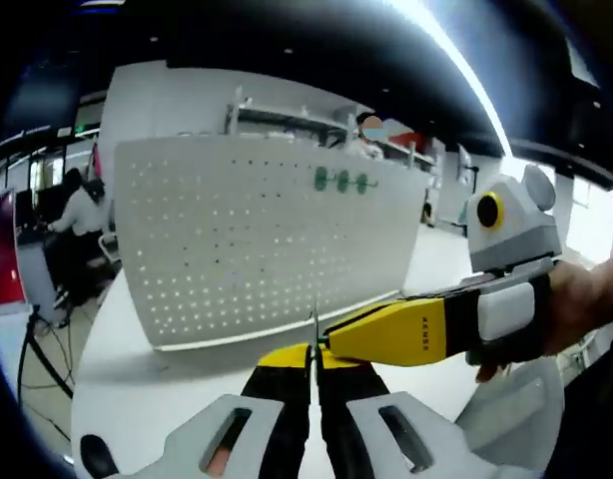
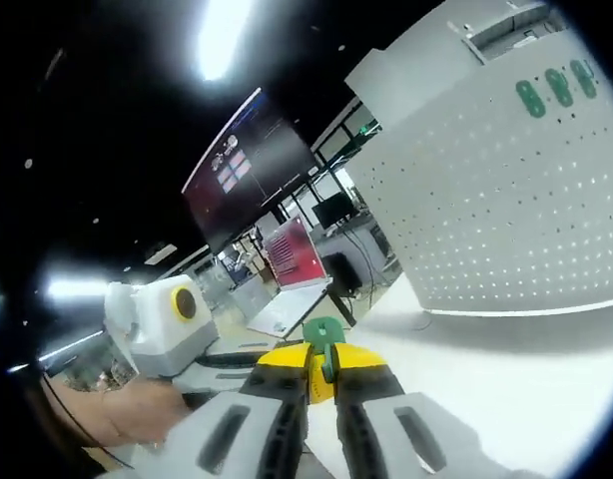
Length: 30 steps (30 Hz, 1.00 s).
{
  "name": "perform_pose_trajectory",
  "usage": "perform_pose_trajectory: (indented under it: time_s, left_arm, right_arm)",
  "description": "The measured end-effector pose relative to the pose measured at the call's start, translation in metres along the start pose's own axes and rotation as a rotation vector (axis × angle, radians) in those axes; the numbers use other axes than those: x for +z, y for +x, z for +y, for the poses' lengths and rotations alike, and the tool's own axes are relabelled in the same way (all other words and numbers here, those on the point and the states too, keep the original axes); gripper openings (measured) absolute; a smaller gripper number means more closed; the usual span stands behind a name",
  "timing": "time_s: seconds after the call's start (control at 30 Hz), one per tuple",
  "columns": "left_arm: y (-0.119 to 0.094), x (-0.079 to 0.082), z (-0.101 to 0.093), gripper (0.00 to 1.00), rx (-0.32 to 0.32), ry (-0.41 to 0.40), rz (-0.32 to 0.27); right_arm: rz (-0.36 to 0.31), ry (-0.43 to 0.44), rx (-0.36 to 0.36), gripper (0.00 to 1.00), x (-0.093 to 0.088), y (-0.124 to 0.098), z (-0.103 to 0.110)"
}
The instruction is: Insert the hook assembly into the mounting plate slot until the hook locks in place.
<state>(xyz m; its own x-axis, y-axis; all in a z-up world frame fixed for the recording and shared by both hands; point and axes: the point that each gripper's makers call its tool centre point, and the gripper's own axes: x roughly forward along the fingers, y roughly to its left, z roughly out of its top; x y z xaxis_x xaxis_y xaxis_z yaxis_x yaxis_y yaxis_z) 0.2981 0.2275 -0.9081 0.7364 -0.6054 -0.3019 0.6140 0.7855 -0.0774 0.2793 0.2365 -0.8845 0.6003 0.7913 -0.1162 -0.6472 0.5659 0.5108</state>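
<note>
The white perforated mounting plate (image 1: 257, 239) stands upright on the table, with three green hooks (image 1: 341, 182) near its top right. My left gripper (image 1: 313, 357) is shut, and a thin metal strip (image 1: 314, 324) of the hook assembly rises from between its yellow tips. My right gripper (image 1: 331, 344) reaches in from the right, held by a hand, and its tip meets the left one. In the right gripper view, my right gripper (image 2: 321, 367) is shut on the green hook piece (image 2: 324, 332). The plate (image 2: 506, 200) stands off to the right, well short of both grippers.
The plate rests on a white table (image 1: 147, 369) whose left edge drops to the floor and cables. A laptop (image 2: 287, 304) and monitors sit beyond the table. A seated person (image 1: 79, 215) is at the far left.
</note>
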Motion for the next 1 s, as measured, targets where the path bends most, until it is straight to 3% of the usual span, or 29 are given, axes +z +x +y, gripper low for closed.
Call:
perform_pose_trajectory:
  time_s: [0.07,0.27,0.67,1.0]
  left_arm:
    - [-0.001,0.002,0.001,0.01,0.005,0.024,-0.001]
    - [-0.003,0.002,0.007,0.01,0.022,-0.003,0.002]
    - [-0.002,0.0,0.004,0.07,-0.007,0.033,-0.032]
    - [-0.004,-0.004,-0.004,0.57,-0.067,-0.011,-0.052]
  right_arm:
    - [-0.007,0.002,-0.002,0.02,0.001,0.0,-0.001]
    - [-0.017,-0.023,-0.027,0.0,0.003,0.006,0.003]
    - [-0.023,-0.028,-0.069,0.0,0.003,0.003,-0.003]
    - [-0.004,-0.118,-0.084,0.0,0.011,-0.003,-0.011]
